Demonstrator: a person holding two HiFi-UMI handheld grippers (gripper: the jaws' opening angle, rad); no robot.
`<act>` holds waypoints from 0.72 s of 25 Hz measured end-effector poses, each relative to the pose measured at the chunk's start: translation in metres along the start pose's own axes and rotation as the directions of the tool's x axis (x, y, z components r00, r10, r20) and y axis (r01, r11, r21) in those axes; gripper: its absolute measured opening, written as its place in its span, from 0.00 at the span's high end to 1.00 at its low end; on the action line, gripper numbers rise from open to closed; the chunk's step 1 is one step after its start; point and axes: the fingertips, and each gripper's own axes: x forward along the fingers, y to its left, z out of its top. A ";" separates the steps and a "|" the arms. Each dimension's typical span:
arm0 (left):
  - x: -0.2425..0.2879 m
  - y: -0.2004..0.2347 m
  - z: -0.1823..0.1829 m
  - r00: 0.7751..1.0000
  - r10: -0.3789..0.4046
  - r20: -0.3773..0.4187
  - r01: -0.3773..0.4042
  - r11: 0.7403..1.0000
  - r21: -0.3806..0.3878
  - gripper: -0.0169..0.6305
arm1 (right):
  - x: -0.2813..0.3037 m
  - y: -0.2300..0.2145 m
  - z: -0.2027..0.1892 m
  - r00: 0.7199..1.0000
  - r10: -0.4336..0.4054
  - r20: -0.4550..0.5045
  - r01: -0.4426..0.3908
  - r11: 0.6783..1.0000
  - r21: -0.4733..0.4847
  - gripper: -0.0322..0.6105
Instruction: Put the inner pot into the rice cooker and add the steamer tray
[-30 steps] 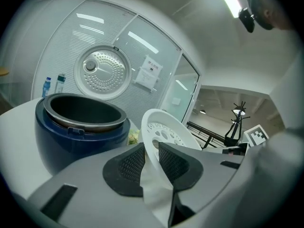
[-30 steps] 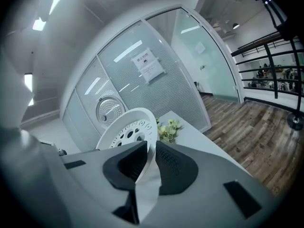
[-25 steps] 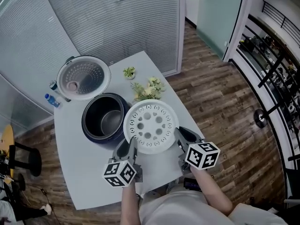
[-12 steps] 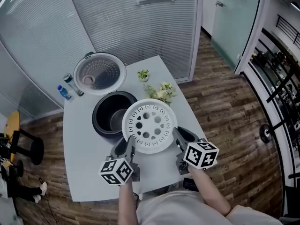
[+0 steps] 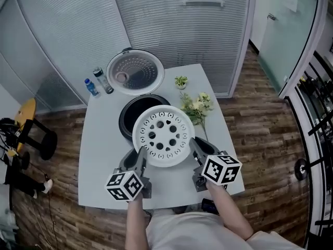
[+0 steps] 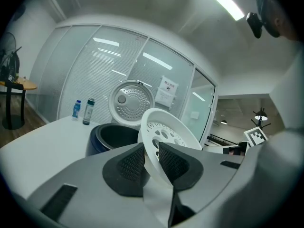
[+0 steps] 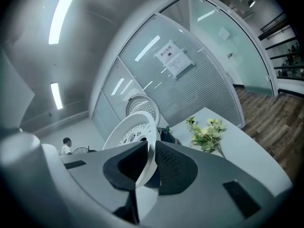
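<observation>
At the open rice cooker point(image 5: 128, 120), left gripper point(image 5: 141, 153) and right gripper point(image 5: 193, 144) clamp the steamer tray point(image 5: 164, 135), likely lowered in next.

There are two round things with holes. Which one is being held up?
The white steamer tray, gripped at its rim by the left gripper and right gripper. The other, the open lid, stands behind the cooker, untouched.

The head camera looks steeply down on the tray point(image 5: 164, 135); left claw point(image 5: 141, 152) and right claw point(image 5: 193, 142) cameras see it close, edgewise.
</observation>
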 end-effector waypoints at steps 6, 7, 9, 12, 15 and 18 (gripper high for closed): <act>-0.018 0.020 0.010 0.998 0.055 0.021 -0.055 0.998 -0.016 0.83 | 0.018 0.023 -0.004 0.998 0.065 -0.021 -0.064 0.998 0.004 0.85; -0.020 0.021 0.010 0.998 0.061 0.022 -0.061 0.998 -0.016 0.83 | 0.019 0.024 -0.005 0.997 0.071 -0.025 -0.071 0.997 0.005 0.85; -0.023 0.026 0.010 0.997 0.073 0.024 -0.072 0.997 -0.020 0.83 | 0.024 0.028 -0.007 0.996 0.084 -0.030 -0.084 0.996 0.005 0.85; -0.024 0.035 0.010 0.996 0.080 0.030 -0.079 0.996 -0.034 0.82 | 0.031 0.033 -0.008 0.995 0.095 -0.033 -0.095 0.995 -0.004 0.85; -0.021 0.044 0.015 0.996 0.076 0.041 -0.074 0.996 -0.051 0.83 | 0.038 0.039 -0.005 0.995 0.093 -0.032 -0.093 0.995 -0.018 0.85; -0.015 0.056 0.023 0.997 0.070 0.046 -0.066 0.996 -0.067 0.83 | 0.051 0.048 0.001 0.996 0.088 -0.026 -0.089 0.996 -0.022 0.86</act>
